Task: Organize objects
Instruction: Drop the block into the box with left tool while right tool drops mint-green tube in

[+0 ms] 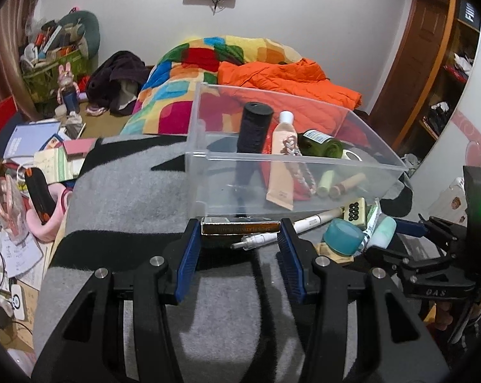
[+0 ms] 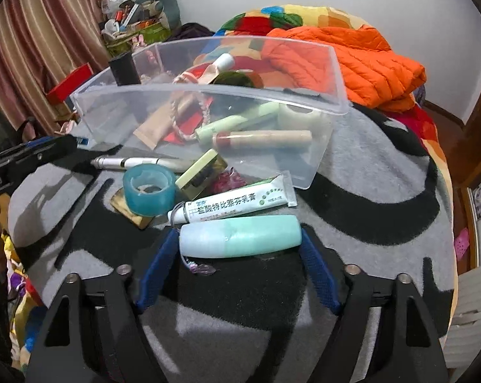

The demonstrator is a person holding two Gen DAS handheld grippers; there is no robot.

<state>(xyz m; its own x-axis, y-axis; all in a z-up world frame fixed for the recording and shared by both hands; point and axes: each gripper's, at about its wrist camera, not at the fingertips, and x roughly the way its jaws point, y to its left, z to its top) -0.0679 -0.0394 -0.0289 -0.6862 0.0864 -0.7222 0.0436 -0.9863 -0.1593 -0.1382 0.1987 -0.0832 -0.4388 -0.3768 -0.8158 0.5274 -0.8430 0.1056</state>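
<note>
the left gripper (image 1: 240, 228) was clamped end to end on a small dark box with gold lettering (image 1: 240, 226), held just at the near wall of the clear plastic bin (image 1: 304, 162) on the grey and black blanket (image 1: 122, 191). the box looked light and stiff, cardboard most likely, so the grip on its 2 short ends should hold without crushing it.

the right gripper (image 2: 240, 239) had its 2 blue pads at either end of the pale blue-green bottle (image 2: 240, 236), which lay on its side on the blanket in front of the bin. whether the pads were already pressing on it i could not tell. the bottle looked like smooth, rounded plastic, probably light but slippery, and its domed ends give the pads little flat surface; a hold across its middle would likely be surer.

just behind it lay a white ointment tube (image 2: 237, 204), soft and squeezable, a blue tape roll (image 2: 148, 191) and a white pen (image 2: 135, 162), all outside the bin.
</note>
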